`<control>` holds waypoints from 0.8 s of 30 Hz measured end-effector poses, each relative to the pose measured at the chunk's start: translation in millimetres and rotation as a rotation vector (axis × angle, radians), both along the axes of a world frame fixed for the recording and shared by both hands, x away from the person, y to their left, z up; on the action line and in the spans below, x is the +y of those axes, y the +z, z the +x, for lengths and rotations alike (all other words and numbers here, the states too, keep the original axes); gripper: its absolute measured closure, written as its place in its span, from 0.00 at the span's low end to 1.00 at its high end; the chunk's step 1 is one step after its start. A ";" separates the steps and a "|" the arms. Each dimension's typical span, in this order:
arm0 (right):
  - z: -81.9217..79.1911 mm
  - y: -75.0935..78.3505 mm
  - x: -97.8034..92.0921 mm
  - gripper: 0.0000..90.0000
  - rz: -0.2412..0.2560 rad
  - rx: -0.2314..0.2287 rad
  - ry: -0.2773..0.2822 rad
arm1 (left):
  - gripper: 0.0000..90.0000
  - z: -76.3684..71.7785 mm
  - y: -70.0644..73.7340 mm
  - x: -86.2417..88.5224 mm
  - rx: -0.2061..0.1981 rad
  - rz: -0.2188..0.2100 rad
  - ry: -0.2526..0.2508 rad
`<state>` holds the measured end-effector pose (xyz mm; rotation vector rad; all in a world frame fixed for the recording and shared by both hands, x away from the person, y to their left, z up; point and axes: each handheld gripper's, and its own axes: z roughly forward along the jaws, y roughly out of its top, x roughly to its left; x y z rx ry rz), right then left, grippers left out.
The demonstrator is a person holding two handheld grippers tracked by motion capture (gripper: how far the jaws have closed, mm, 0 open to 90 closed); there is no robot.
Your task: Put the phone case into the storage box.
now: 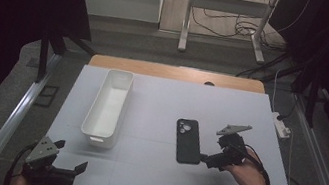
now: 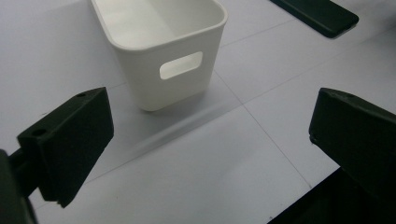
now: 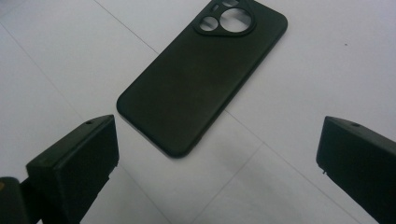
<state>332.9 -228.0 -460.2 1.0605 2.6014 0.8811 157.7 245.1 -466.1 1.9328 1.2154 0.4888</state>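
A black phone case (image 1: 187,141) lies flat on the white table top, camera cutouts at its far end. My right gripper (image 1: 212,150) is open just right of the case's near end, held by a hand. In the right gripper view the phone case (image 3: 205,79) lies ahead of the open gripper (image 3: 219,135), with nothing between the jaws. A long white bin (image 1: 108,108) stands empty left of centre. My left gripper (image 1: 70,156) is open at the table's near left corner. In the left gripper view the bin (image 2: 159,42) is ahead of the open gripper (image 2: 212,112).
The white table top (image 1: 148,176) has a wooden strip (image 1: 176,72) along its far edge. A white power strip (image 1: 281,125) lies off the right edge. A metal stand (image 1: 226,11) and cables are on the floor beyond. Metal rails run along both sides.
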 end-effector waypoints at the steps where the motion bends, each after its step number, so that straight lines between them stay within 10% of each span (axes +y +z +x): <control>1: 1.4 -0.6 1.2 0.00 -0.006 -0.004 0.007 | 0.01 0.1 -0.1 0.1 0.000 0.000 0.000; 24: 25.0 -9.6 40.6 0.00 -0.022 0.024 0.081 | 0.01 0.4 -0.2 0.3 0.002 -0.002 -0.003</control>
